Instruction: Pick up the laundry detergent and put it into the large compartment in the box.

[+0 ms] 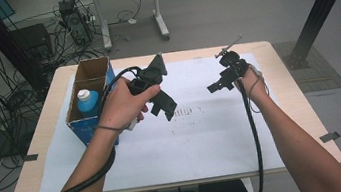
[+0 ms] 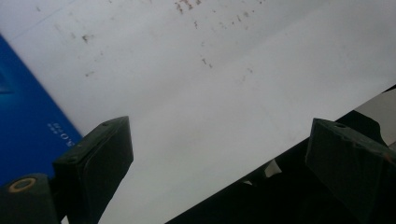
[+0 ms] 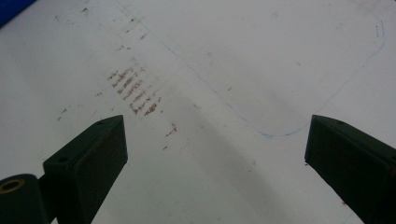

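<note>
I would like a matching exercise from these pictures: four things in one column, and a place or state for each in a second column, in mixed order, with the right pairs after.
Things
1. bottle
2. cardboard box
3. left gripper
4. reddish-brown marks

Places or states
A. stands at the left side of the table, blue on its outer wall
B. smeared on the white sheet near the middle of the table
C. inside the box, white cap on top
D. jaws wide apart, nothing between them, beside the box

Pairs: 1-C, 2-A, 3-D, 4-B
</note>
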The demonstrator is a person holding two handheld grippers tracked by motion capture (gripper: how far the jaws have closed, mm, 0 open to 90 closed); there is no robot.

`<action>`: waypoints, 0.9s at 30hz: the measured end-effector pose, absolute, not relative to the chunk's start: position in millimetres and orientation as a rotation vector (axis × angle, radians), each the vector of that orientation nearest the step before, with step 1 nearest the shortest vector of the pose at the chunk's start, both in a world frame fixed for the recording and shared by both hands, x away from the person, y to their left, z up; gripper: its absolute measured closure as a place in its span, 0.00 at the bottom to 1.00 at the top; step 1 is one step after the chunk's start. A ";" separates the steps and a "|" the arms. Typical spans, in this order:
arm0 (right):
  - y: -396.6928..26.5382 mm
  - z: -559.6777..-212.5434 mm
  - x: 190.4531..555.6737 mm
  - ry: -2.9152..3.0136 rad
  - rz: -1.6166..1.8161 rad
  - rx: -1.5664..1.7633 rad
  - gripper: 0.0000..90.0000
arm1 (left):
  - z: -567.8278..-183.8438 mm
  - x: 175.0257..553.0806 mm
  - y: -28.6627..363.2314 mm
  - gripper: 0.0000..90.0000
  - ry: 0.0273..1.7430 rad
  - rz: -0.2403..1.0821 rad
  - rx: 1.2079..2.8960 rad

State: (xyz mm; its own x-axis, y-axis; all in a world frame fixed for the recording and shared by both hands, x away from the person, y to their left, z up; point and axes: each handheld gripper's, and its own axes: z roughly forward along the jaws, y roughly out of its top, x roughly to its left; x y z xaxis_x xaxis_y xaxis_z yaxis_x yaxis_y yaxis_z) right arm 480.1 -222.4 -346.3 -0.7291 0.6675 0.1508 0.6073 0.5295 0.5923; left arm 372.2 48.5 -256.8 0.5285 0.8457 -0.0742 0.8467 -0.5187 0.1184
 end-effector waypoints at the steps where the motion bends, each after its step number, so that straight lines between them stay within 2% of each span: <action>1: -222.5 -346.6 479.9 2.664 0.974 1.116 0.06 | -261.3 372.5 47.5 0.09 1.461 -0.013 2.622; 17: -223.9 -350.2 479.6 2.666 0.967 1.116 0.06 | -316.8 377.1 33.8 0.09 1.461 -0.079 2.663; 27: -223.8 -349.9 479.2 2.664 0.966 1.120 0.06 | -318.5 377.4 33.2 0.09 1.461 -0.092 2.649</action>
